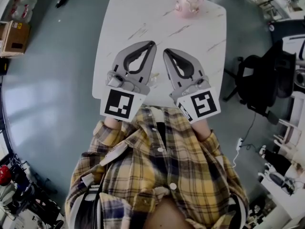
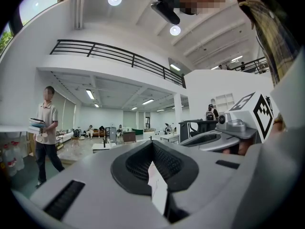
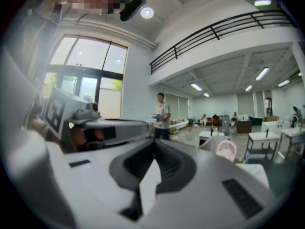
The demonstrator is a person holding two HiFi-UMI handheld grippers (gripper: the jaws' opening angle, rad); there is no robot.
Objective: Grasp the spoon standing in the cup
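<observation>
Head view first: both grippers sit low and close to the person's plaid shirt (image 1: 157, 175), over the near edge of the white marble table (image 1: 124, 18). The left gripper (image 1: 152, 43) and the right gripper (image 1: 166, 51) lie side by side, tips leaning in toward each other and just beside one another, marker cubes at the back against the shirt. And the target? The pink cup (image 1: 189, 3) stands way up at the table's far edge, toward the right corner, well apart from both tools. Something pale sits inside it, but the spoon is too small to pick out for certain. Left gripper view now: the two fingers are pressed tip to tip, only the dark hollow behind them open, nothing caught there. The other gripper shows off to the side, and a walker (image 2: 45, 132) carrying a stack of books crosses the hall floor. Right gripper view: same story, fingers brought together at the tips and gripping nothing. The cup (image 3: 226, 150) peeks up beyond the jaws, right of their line, on the table. A black office chair (image 1: 264, 82) stands off the table's right side.
</observation>
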